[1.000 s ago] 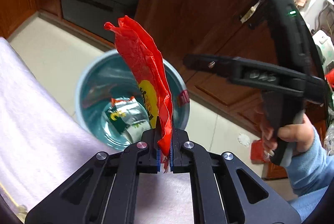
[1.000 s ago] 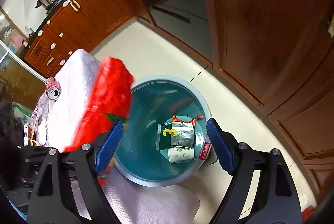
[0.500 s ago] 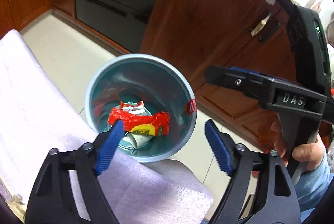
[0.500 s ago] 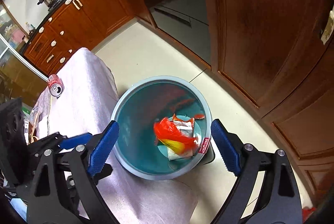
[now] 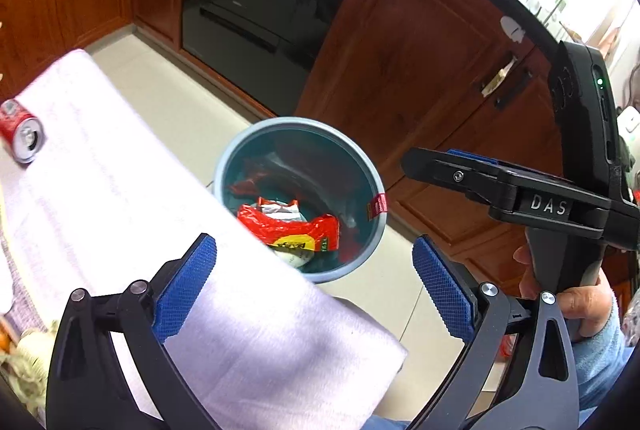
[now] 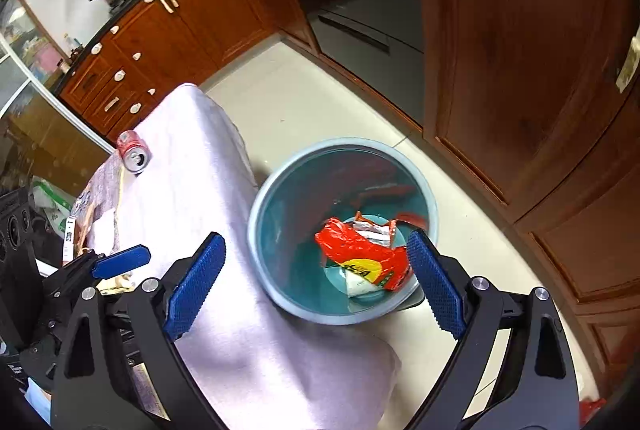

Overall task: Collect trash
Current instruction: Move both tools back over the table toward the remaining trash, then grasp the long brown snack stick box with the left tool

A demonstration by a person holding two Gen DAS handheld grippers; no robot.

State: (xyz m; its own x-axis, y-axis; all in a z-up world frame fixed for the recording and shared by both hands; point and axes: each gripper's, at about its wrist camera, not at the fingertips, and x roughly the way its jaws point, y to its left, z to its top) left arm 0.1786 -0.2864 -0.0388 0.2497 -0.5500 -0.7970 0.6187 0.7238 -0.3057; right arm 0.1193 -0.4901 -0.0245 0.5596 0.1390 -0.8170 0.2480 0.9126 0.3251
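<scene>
A round blue-grey trash bin (image 5: 296, 119) (image 6: 340, 141) stands on the floor against the table's corner. A crumpled red wrapper (image 5: 288, 226) (image 6: 360, 250) lies inside it, on top of a silver snack packet (image 5: 280, 207) (image 6: 372, 232) and a white cup. My left gripper (image 5: 312, 258) hangs above the table corner and the bin, its jaws opening with nothing between the pads. My right gripper (image 6: 316, 242) stands wide open over the bin, also holding nothing. A red soda can (image 5: 22, 133) (image 6: 132, 151) lies on its side further back on the pale tablecloth (image 5: 120, 189) (image 6: 192, 169).
Brown wooden cabinets (image 6: 520, 49) and a dark oven front (image 5: 260, 1) line the tiled floor behind the bin. A hand (image 5: 576, 306) in a blue sleeve holds the right gripper's black body (image 5: 552, 205). Papers and clutter (image 6: 92, 213) lie on the table's left part.
The left gripper opened and let go of the red wrapper, which fell into the bin. Both grippers drew back and rose, and the soda can came into the left view.
</scene>
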